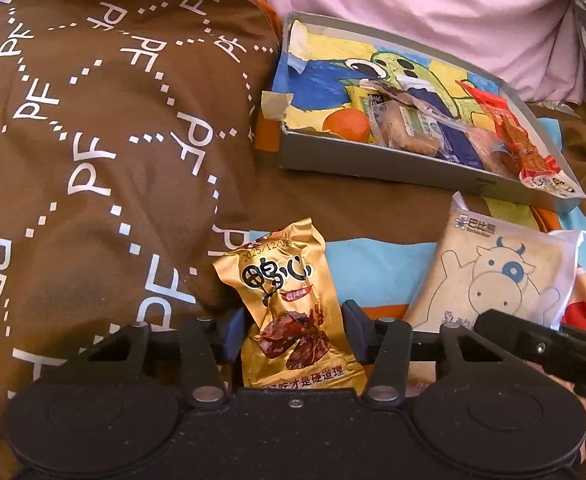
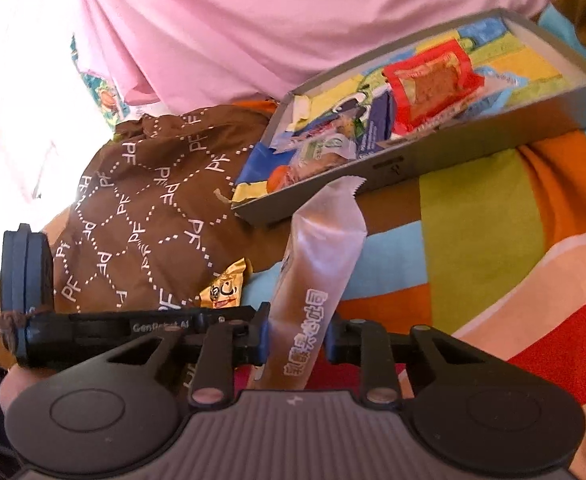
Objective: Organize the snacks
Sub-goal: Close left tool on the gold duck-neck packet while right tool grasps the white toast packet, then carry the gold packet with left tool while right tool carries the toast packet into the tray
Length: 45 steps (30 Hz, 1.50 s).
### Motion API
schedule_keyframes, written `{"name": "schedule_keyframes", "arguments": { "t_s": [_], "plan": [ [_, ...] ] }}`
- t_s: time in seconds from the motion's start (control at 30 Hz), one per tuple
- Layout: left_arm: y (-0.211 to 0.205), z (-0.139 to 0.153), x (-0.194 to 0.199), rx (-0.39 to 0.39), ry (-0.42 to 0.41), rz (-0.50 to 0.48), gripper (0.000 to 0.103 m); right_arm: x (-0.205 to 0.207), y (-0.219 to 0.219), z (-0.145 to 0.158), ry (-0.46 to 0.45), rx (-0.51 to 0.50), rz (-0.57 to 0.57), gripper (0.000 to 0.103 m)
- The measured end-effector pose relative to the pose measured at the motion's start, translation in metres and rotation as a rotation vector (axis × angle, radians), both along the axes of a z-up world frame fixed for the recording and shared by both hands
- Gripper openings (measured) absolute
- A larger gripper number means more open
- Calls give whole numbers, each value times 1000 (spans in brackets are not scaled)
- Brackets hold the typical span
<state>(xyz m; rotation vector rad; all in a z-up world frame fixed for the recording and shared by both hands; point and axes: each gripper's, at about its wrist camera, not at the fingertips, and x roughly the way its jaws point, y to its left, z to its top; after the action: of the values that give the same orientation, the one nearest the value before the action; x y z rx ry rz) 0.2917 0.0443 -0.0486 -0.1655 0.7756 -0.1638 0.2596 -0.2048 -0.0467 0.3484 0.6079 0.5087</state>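
My left gripper [image 1: 295,332] is shut on a gold foil snack packet [image 1: 289,300], which stands upright between its blue pads. To its right lies a white packet with a blue cow drawing [image 1: 493,276]. In the right wrist view that packet [image 2: 317,276] appears edge-on, and my right gripper [image 2: 297,336] is shut on its lower end. A shallow grey box [image 1: 373,164] sits beyond both grippers, holding an orange [image 1: 347,125], a wrapped pastry [image 1: 405,130] and a red packet [image 1: 521,140]. The grey box [image 2: 473,140] also lies ahead in the right wrist view, and the gold packet [image 2: 225,284] peeks out at the left.
A brown quilt with a white PF pattern [image 1: 93,140] bulges on the left, right beside the box. Pink fabric [image 1: 413,0] rises behind the box. Everything rests on a soft sheet with coloured stripes [image 2: 493,240]. A hand [image 2: 13,392] holds the left gripper's frame.
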Motion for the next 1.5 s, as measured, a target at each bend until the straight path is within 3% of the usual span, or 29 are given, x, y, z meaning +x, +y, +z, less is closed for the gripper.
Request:
{"name": "schedule_keyframes", "arguments": {
  "t_s": [0.23, 0.4, 0.7, 0.97, 1.27, 1.5],
  "plan": [
    [-8, 1, -8, 25, -18, -38, 48, -25, -6, 13, -79, -93, -10, 25],
    [-14, -3, 2, 38, -7, -40, 55, -27, -3, 15, -93, -132, -3, 25],
    [-15, 6, -3, 48, -29, -32, 35, -33, 4, 25, -148, -177, -7, 23],
    [-14, 13, -8, 21, -56, -31, 32, -37, 6, 31, -185, -194, -16, 23],
    [-17, 30, -18, -3, -159, -20, 32, -41, 3, 35, -215, -185, -40, 22],
    [-17, 66, -6, -50, -251, 4, 32, -36, -2, 63, -297, -160, -56, 22]
  ]
}}
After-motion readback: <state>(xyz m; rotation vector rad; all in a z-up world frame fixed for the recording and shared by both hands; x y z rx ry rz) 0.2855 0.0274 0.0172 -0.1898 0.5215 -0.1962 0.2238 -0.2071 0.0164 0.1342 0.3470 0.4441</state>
